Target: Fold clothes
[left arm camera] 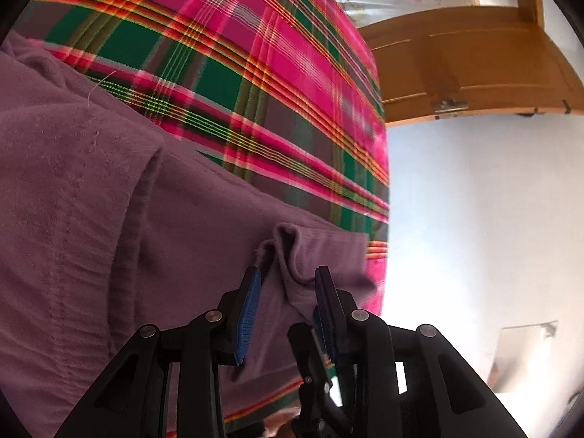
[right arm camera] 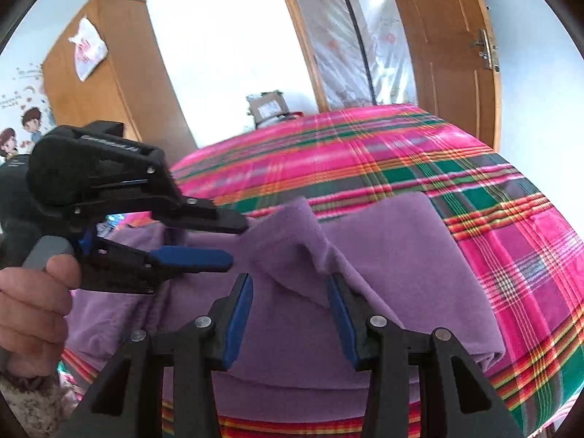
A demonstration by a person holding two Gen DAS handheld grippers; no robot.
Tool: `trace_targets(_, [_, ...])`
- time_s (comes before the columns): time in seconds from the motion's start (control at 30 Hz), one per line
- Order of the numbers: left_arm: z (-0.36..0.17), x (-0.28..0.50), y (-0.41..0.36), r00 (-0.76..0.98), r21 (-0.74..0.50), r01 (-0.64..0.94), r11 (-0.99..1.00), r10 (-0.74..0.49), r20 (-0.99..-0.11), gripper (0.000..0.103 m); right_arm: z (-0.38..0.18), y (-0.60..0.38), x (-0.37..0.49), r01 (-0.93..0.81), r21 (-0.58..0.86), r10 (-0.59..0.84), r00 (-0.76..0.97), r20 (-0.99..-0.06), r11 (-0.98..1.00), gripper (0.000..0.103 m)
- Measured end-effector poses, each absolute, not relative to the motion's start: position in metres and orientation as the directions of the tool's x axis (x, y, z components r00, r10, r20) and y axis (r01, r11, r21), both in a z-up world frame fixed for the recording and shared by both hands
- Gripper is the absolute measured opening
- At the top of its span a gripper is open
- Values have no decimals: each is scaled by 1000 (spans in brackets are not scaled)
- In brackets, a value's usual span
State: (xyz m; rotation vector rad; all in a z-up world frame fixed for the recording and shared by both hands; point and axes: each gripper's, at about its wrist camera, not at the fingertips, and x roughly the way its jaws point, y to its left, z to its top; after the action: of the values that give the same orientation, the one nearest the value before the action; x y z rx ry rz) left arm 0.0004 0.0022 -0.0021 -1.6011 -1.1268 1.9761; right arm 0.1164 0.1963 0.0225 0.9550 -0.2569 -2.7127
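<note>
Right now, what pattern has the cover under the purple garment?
Pink, green plaid cover, clearest in right wrist view.

- The left gripper (right arm camera: 233, 242) has small raised letters on its black top, but they are too blurry to read.
- The wall sticker (right arm camera: 22, 120) with cartoon children has tiny writing, too small to read.
- No other words or numbers show.
</note>
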Motion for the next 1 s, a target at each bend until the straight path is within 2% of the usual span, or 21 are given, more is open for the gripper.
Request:
trace_targets(0.33, [4,19,-11,-340,-753,189,-631,677,-653,31,28,207,116,182,149,-235,-767,-596,-972,45])
trace_targets(0.57, [1,28,-22,-331,-757,211,-618,684,-651,31,47,184,124,343,-75,-242,-783,-573,-936,45])
trace_targets(0.67, [-1,30,-25,-323,-762,214,-612,692,-646,31,50,188,109,389,-41,-288,-745,-601,-920,46])
trace_targets(1.0, [-4,34,-35,-322,-754,237,-613,682,-656,31,44,209,72,464,218,-482,-587,-650,-859,47])
